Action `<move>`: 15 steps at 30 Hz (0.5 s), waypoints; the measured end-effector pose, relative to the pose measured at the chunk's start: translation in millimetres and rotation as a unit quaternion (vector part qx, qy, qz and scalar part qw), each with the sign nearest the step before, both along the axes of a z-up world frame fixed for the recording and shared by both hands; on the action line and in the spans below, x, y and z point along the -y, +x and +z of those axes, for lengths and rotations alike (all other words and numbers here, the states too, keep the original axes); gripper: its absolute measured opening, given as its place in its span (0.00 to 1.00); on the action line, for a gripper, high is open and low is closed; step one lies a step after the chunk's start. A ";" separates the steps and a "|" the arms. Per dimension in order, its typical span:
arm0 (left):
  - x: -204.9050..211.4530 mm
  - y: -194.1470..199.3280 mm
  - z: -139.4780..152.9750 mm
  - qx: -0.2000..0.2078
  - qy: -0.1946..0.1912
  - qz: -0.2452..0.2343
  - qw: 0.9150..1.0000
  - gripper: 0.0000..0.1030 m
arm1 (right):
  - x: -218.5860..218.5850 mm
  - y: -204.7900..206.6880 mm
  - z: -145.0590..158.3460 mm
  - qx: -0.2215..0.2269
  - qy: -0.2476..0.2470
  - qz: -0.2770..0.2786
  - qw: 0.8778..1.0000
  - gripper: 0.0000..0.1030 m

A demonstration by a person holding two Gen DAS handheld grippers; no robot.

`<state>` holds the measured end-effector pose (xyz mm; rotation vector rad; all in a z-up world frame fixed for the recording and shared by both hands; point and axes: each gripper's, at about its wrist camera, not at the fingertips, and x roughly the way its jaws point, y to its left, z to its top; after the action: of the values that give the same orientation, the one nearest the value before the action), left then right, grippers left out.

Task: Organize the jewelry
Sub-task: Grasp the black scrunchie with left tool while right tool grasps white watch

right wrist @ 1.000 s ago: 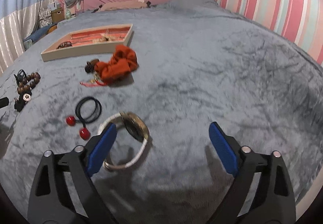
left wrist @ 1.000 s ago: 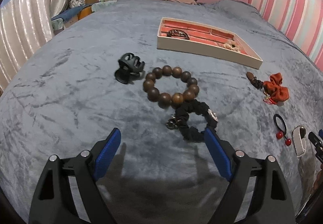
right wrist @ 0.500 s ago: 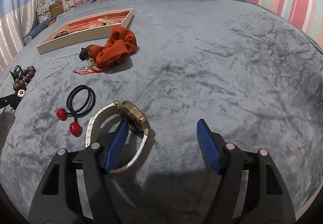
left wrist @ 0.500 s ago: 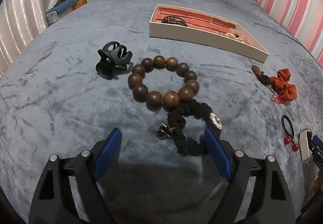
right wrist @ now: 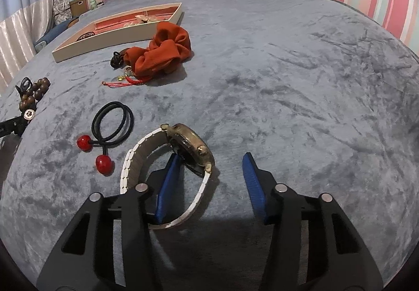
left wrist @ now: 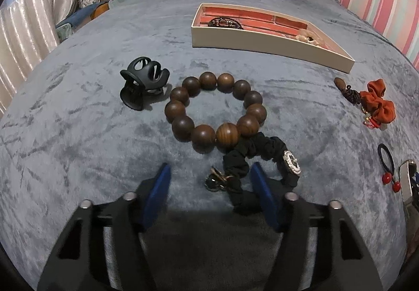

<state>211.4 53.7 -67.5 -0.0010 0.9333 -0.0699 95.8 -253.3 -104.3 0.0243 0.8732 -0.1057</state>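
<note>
My left gripper is open, low over the grey blanket, with one side of a black scrunchie and its charm between the jaws. A brown wooden bead bracelet and a black claw clip lie just beyond. My right gripper is open, its left finger inside the loop of a white-strapped gold watch, the watch face between the jaws. The cream tray with red lining lies farther back and holds a dark bracelet and a beige piece.
An orange scrunchie with a red cord charm lies near the tray. A black hair tie with red balls lies left of the watch. A pink headboard, curtains and striped wall ring the bed.
Both grippers have moved forward and down and narrowed somewhat. The left now straddles part of the black scrunchie; the right finger has entered the watch loop.
</note>
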 end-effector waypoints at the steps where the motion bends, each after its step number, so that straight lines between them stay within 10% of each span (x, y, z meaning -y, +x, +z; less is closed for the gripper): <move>1: -0.6 -0.5 0.1 0.001 0.000 -0.003 1.000 0.52 | -0.1 0.2 0.0 0.000 0.001 0.001 1.000 0.45; 15: -7.2 -12.1 2.5 0.007 -0.014 -0.021 1.000 0.23 | -10.3 2.6 3.3 0.008 0.006 0.014 1.000 0.26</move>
<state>199.3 60.9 -65.0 -0.0069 0.9191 -0.1221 98.4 -243.0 -101.0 0.0243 0.8580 -0.0747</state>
